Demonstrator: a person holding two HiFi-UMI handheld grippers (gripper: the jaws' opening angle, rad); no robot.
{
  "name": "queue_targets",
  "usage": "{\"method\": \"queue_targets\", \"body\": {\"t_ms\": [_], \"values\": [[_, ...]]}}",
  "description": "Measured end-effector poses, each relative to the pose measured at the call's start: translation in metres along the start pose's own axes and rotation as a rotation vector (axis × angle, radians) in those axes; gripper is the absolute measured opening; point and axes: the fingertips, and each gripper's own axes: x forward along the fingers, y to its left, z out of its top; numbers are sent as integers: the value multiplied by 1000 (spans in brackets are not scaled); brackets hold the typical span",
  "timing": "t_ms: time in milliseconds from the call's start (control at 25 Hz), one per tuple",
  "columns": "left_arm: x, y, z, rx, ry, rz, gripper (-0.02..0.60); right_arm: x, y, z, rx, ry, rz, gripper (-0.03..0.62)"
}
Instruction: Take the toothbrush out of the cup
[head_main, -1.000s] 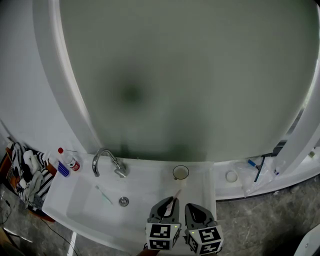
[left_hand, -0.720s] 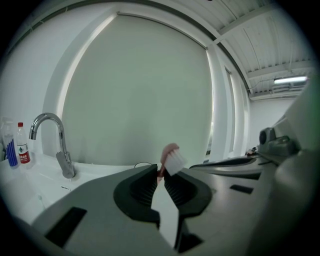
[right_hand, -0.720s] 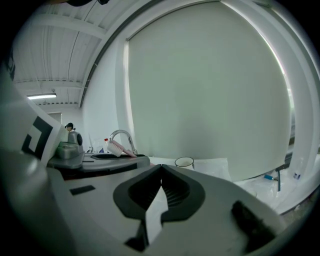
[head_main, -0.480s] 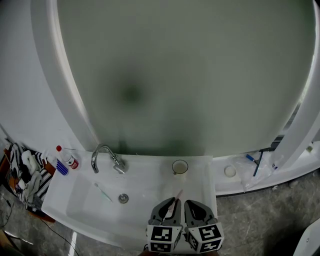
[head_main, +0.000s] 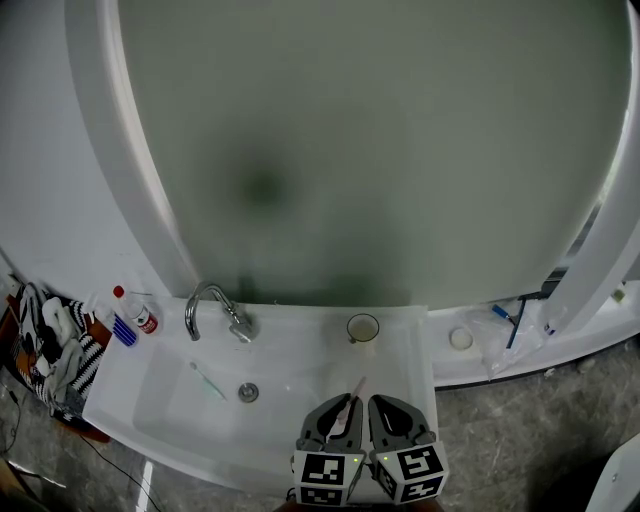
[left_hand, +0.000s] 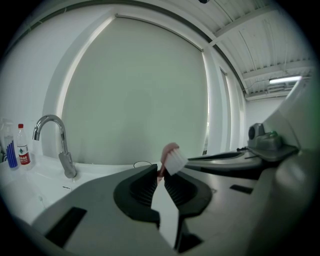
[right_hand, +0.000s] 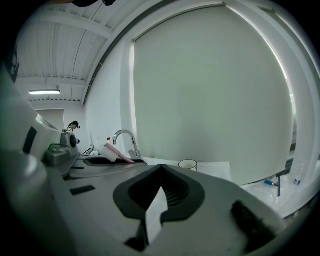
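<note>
A pink toothbrush (head_main: 354, 392) with white bristles (left_hand: 173, 161) sticks out forward from my left gripper (head_main: 343, 403), whose jaws are shut on its handle (left_hand: 159, 172). The white cup (head_main: 363, 328) stands empty on the back rim of the sink, to the right of the faucet, a short way beyond the brush head. In the left gripper view only the cup's rim (left_hand: 144, 164) shows above the jaws. My right gripper (head_main: 386, 403) hovers close beside the left one, shut on nothing (right_hand: 161, 169). From the right gripper view the cup (right_hand: 188, 164) is ahead and the brush head (right_hand: 112, 152) to the left.
The white sink (head_main: 150, 400) holds a drain (head_main: 248, 392) and a green toothbrush (head_main: 208, 381) in its basin. A chrome faucet (head_main: 213, 308) rises at the back. Small bottles (head_main: 135, 318) stand at the back left corner. Bags and a small dish (head_main: 461, 339) lie right of the sink.
My left gripper has drawn back a little with the toothbrush, away from the cup toward the sink's front edge. The right gripper has stayed beside it.
</note>
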Motion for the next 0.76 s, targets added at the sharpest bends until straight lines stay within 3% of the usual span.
{"method": "queue_targets", "body": {"t_ms": [760], "values": [[0,5,2,4,-13,-6,51,2,-4,0,-2,-6,-20,11]]}}
